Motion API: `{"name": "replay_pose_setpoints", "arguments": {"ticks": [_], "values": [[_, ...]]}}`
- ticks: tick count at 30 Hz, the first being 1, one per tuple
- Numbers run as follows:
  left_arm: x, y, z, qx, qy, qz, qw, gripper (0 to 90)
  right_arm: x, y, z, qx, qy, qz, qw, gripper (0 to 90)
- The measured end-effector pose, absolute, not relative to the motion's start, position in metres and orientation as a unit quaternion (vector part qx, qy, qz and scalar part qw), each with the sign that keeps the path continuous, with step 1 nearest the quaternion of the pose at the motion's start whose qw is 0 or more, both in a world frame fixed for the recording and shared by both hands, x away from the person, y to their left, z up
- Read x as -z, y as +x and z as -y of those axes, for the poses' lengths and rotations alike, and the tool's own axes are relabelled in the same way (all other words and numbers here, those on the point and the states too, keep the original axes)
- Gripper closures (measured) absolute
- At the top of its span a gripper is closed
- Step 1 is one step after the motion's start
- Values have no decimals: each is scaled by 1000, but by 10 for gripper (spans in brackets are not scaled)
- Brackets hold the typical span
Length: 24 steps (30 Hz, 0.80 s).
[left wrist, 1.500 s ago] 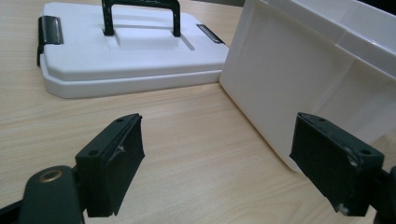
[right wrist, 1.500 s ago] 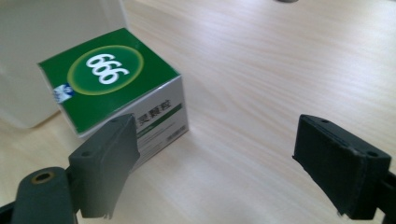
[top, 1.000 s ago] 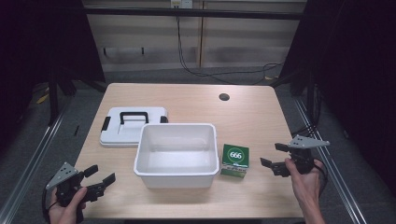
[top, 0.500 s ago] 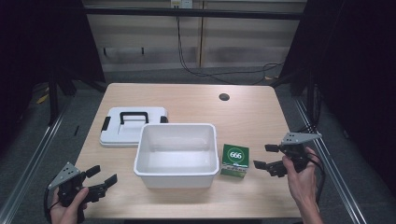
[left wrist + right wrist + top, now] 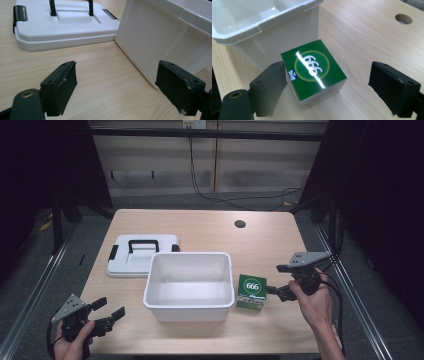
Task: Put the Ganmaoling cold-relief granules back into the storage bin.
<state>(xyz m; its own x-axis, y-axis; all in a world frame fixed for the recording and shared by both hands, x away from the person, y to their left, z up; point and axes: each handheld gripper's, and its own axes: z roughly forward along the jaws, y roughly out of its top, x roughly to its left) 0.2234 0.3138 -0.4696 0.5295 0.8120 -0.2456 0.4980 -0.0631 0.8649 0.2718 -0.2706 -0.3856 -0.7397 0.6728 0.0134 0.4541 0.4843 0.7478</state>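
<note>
lab, dark curtains (image 5: 45, 165), framed test table (image 5: 200, 227)

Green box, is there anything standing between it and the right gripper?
Nothing visible. The right gripper is open, and the green box already sits between its jaws on bare table, with the white bin just behind it.

On the table (image 5: 200, 227) are one white bin (image 5: 190, 285), one white lid (image 5: 142, 255) and one green box (image 5: 251, 291).
</note>
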Motion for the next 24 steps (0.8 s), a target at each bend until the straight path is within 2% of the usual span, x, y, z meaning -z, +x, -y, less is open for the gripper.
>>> {"name": "replay_pose_setpoints", "arguments": {"ticks": [10,12,13,16,17,24], "values": [[469,224,-314,-156,713,-460,506,167,365,288,251,-352,297,-876,139,150],[469,223,-313,-156,711,-461,508,167,359,291,249,-353,292,-881,122,200],[469,223,-314,-156,711,-461,508,167,356,293,246,-347,281,-886,128,134],[469,223,-314,-156,709,-462,509,167,354,296,244,-343,275,-888,135,175],[469,223,-314,-156,710,-461,509,167,353,299,241,-312,271,-897,157,141],[469,223,-314,-158,714,-456,507,169,347,309,231,-292,241,-912,158,131]]}}
